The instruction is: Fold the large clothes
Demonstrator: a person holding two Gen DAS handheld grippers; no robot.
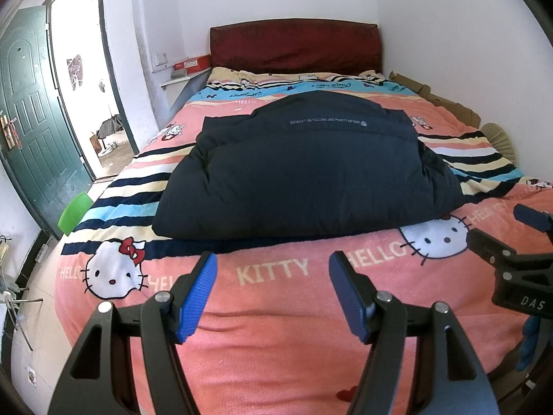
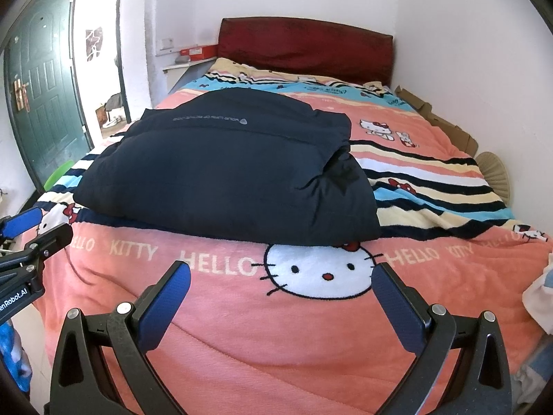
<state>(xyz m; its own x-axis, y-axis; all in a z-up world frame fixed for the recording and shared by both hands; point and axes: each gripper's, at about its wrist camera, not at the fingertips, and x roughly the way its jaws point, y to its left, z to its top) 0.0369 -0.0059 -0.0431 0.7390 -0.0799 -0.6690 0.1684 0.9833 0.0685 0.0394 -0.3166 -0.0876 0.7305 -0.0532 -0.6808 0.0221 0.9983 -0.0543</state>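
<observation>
A dark navy padded jacket [image 1: 304, 173] lies folded into a thick rectangle in the middle of the bed; it also shows in the right wrist view [image 2: 224, 169]. My left gripper [image 1: 273, 263] is open and empty, held above the blanket just in front of the jacket's near edge. My right gripper [image 2: 281, 273] is open and empty, also in front of the jacket, off its right corner. The right gripper shows at the right edge of the left wrist view [image 1: 501, 231]. The left gripper shows at the left edge of the right wrist view [image 2: 38, 228].
The bed carries a pink Hello Kitty blanket [image 1: 276, 328] with a dark red headboard [image 1: 293, 45] at the far end. A white wall runs along the right. Cardboard [image 1: 449, 103] sits between bed and wall. A green door [image 1: 31, 121] stands open at left, with a green chair [image 1: 74, 212].
</observation>
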